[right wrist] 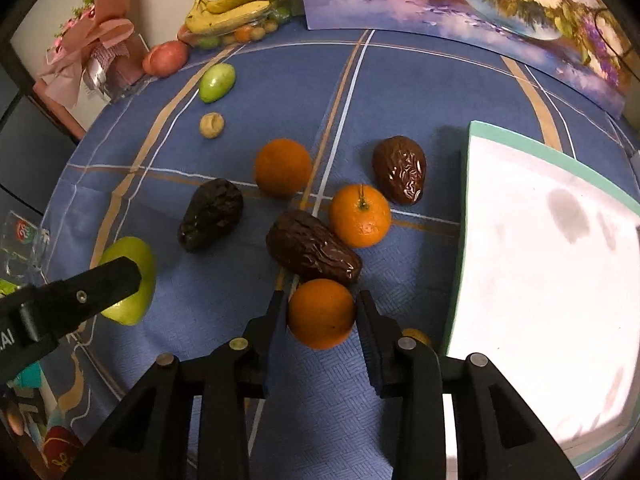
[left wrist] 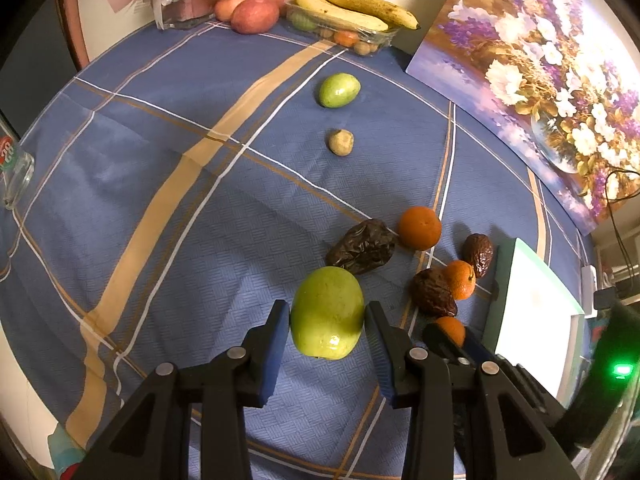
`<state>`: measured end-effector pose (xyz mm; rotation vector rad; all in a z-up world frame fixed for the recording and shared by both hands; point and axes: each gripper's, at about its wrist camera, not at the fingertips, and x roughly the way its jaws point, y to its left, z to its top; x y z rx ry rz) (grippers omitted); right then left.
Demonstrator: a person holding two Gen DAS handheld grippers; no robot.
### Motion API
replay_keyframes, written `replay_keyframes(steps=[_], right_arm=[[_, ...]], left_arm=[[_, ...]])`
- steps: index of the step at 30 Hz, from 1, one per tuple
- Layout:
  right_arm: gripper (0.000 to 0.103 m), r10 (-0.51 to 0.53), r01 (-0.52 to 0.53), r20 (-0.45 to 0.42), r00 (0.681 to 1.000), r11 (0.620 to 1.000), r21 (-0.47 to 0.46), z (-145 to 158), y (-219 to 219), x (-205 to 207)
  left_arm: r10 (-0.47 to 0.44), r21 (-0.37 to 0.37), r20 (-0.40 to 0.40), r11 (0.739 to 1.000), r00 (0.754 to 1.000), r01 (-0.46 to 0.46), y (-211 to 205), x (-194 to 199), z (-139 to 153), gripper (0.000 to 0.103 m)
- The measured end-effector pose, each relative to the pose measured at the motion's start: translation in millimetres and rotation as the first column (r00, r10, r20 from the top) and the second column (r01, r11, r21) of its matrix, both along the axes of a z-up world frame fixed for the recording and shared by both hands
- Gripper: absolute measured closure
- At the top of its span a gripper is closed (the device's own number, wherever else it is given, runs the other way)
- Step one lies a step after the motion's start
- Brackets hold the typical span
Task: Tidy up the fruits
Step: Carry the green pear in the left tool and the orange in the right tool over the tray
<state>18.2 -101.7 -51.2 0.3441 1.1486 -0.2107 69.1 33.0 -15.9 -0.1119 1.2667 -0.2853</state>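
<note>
Gripping a large green fruit [left wrist: 327, 312] between its blue pads, left tool [left wrist: 326, 320] sits low over the blue plaid cloth on the desk [left wrist: 160, 200]; right tool [right wrist: 321, 312] is clamped on an orange [right wrist: 321, 314] just beside a dark date [right wrist: 312, 248]. Two more oranges [right wrist: 283, 167] [right wrist: 359, 216] and two dates [right wrist: 211, 214] [right wrist: 400, 170] lie loose near a white board with green edge [right wrist: 540, 260]; a small green fruit [left wrist: 339, 90] and a tan nut [left wrist: 341, 142] sit well apart toward the bananas [left wrist: 352, 4]

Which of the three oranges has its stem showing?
The middle orange, touching the big date. Its green stem points up; the far orange and the one in the right gripper show none.
</note>
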Motion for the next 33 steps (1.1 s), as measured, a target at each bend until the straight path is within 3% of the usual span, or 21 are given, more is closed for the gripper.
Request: replay_keyframes(steps=[9,16,23,28,33], right_arm=[[0.068,-0.061,0.065,0.14,0.988,0.998,-0.018,52,-28,-25],[0.068,-0.257,0.263,0.105,0.961,0.963,-0.054,58,-93,-55],[0.068,-0.468,0.471,0.05,0.882,0.878,-0.089,55,-170,-108],[0.068,-0.516,0.518,0.05,0.855,0.849,-0.104,60,-202,-136],[0.068,-0.52,0.522,0.045,0.853,0.846,-0.111,57,-211,-134]], left_arm=[[-0.065,-0.029,0.033,0.997,0.997,0.065,-32,-8,14,0.062],[-0.185,-0.051,0.043,0.981,0.982,0.187,-88,-20,21,0.062],[-0.322,-0.075,0.049,0.943,0.945,0.325,-162,-41,20,0.062],[-0.394,-0.063,0.04,0.916,0.918,0.396,-203,-53,12,0.062],[-0.423,-0.04,0.025,0.905,0.906,0.423,-227,-61,-2,0.062]])
